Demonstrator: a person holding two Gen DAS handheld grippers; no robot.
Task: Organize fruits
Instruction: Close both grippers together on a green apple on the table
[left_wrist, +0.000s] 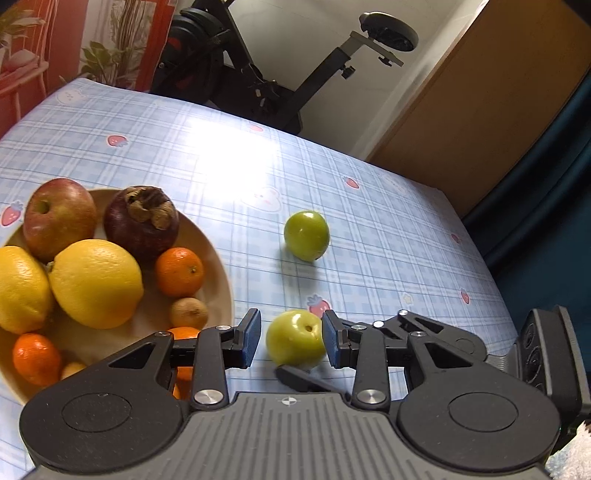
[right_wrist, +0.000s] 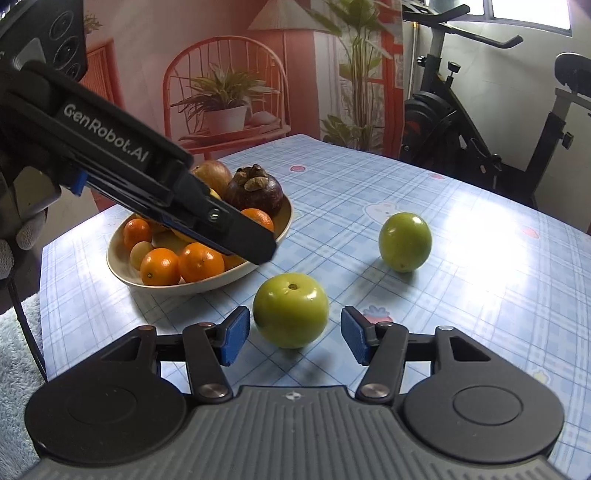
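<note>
Both hand-held grippers, left (left_wrist: 291, 338) and right (right_wrist: 291, 334), gape around the near green fruit (right_wrist: 290, 310); bowl (right_wrist: 284, 229) rim just beside

Left hand-held gripper (right_wrist: 236, 236) hides bowl's (right_wrist: 207, 286) lemons.

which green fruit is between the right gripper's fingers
The near green fruit, stem dimple up, beside the bowl. The far green fruit sits farther out on the cloth.

Left gripper (left_wrist: 291, 341) held low with jaws parted, right gripper (right_wrist: 293, 334) likewise spread wide, gloved hand (right_wrist: 14, 236) gripping the left handle
</note>
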